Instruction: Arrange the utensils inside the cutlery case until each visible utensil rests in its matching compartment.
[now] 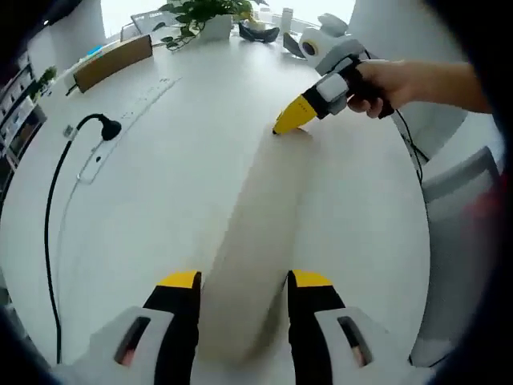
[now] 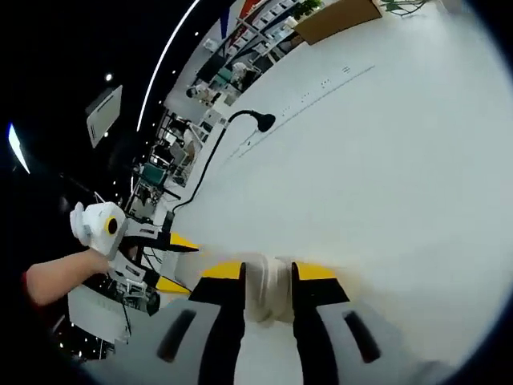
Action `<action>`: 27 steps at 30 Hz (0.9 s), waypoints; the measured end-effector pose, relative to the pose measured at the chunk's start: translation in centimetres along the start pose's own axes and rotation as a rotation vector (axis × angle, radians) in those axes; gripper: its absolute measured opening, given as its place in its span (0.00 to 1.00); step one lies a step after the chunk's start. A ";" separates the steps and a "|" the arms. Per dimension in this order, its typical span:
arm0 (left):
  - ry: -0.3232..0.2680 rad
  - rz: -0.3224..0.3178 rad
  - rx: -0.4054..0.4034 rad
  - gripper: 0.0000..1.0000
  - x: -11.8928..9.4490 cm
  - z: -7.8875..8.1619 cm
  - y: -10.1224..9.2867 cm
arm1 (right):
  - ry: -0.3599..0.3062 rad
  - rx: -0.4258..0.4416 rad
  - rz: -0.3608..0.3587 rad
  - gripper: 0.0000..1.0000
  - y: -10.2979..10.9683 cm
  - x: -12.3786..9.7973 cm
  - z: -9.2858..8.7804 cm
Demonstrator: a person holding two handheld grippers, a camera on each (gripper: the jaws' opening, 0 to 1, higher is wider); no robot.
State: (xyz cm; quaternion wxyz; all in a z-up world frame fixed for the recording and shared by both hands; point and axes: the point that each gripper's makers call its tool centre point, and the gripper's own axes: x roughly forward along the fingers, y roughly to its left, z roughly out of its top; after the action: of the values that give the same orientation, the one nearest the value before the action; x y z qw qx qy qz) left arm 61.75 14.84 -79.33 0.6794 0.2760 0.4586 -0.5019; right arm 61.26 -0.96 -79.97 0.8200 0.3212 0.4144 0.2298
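Left gripper (image 1: 244,279) and right gripper (image 2: 268,271) each clamp one end of the long white case (image 1: 256,233); black cable (image 1: 56,184) lies beside it on the table (image 1: 160,176)

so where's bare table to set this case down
Widest free patch: white table between the black cable and the long white case. Also bare right of the case, below the right tongs. Crowded at the far edge: plant, cardboard box.

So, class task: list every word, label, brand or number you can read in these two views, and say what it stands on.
None can be read.
Faint marks along the white table: too small and blurred.
The long pale case held between both hand-held grippers: no visible print.
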 end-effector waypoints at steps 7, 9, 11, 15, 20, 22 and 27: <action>-0.141 0.023 -0.311 0.42 -3.2 -1.0 2.9 | 0.002 0.001 -0.017 0.20 -1.1 0.4 0.7; -0.171 0.040 -0.390 0.42 -3.6 -1.9 3.6 | 0.017 -0.061 -0.037 0.22 -1.3 0.4 0.8; -0.179 0.035 -0.476 0.41 -3.7 -2.9 3.7 | 0.029 -0.210 -0.029 0.30 -0.7 0.4 0.9; -0.149 0.048 -0.538 0.37 -3.4 -5.0 3.8 | 0.082 -0.526 -0.056 0.48 0.3 0.7 0.7; -0.224 -0.009 -0.678 0.34 -2.9 -5.1 3.5 | 0.125 -0.788 -0.041 0.54 1.9 1.3 1.0; -0.246 -0.014 -0.718 0.33 -2.5 -5.1 3.6 | 0.192 -0.931 -0.021 0.55 2.5 1.8 0.1; -0.307 -0.071 -0.855 0.31 -1.7 -4.5 3.4 | 0.322 -1.183 0.016 0.52 3.1 3.1 -2.5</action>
State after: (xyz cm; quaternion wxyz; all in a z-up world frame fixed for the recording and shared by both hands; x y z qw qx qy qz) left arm 63.25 20.54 -80.00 0.7749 -0.1229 0.5278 -0.3253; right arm 60.53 3.99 -80.56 0.7845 -0.2243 0.3328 0.4727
